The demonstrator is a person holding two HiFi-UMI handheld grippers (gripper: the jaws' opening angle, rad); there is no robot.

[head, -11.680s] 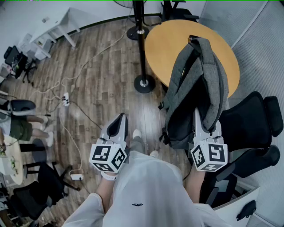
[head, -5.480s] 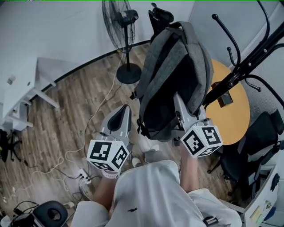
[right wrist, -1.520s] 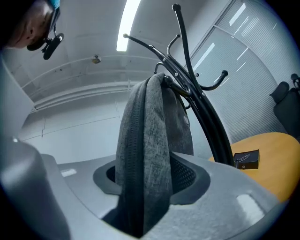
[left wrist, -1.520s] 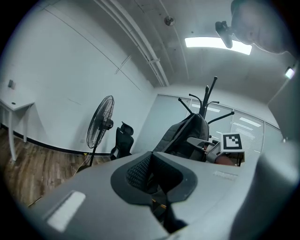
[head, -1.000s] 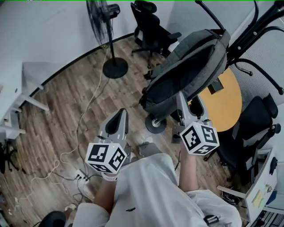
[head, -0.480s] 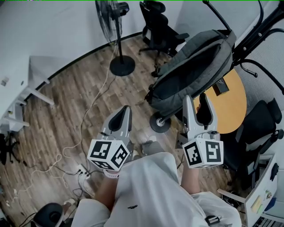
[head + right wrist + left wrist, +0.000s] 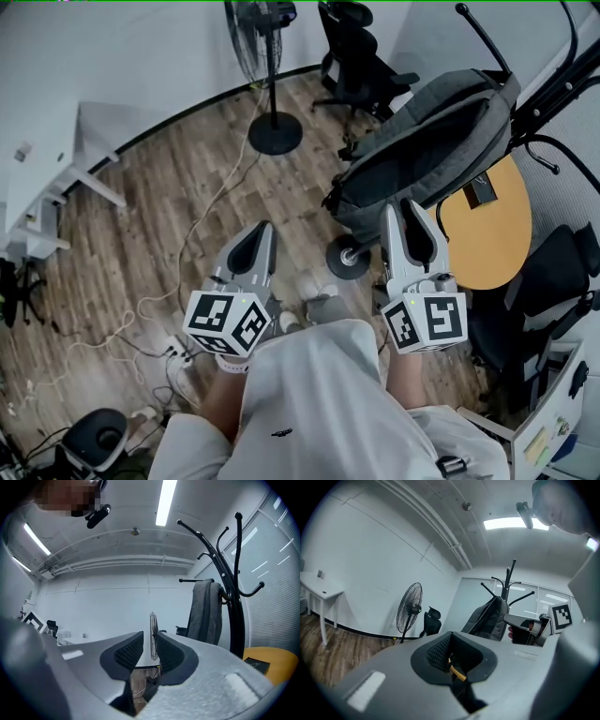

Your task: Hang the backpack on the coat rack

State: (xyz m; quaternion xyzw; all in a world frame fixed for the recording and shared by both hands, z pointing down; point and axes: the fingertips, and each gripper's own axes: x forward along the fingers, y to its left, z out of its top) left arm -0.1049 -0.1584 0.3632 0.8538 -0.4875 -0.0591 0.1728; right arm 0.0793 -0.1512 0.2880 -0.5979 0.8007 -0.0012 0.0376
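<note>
The grey backpack [image 7: 427, 150] hangs tilted from a hook of the black coat rack [image 7: 562, 89], free of both grippers. In the right gripper view the backpack [image 7: 206, 612] hangs straight down against the coat rack's pole [image 7: 236, 588]. My right gripper [image 7: 409, 214] sits just below and in front of the bag; its jaws are closing, a narrow gap still shows and nothing is between them. My left gripper [image 7: 254, 236] is shut and empty, held level further left. From the left gripper view the backpack [image 7: 489, 618] is off to the right.
The rack's round base [image 7: 347, 255] stands on the wooden floor near my feet. A round wooden table [image 7: 487, 234] and black office chairs [image 7: 548, 272] crowd the right side. A standing fan [image 7: 270, 66], a white desk [image 7: 56, 187] and floor cables [image 7: 178, 281] lie left.
My right gripper has drawn back from under the backpack and its jaws have narrowed from wide apart. The backpack stays hanging on the rack. The left gripper has barely shifted.
</note>
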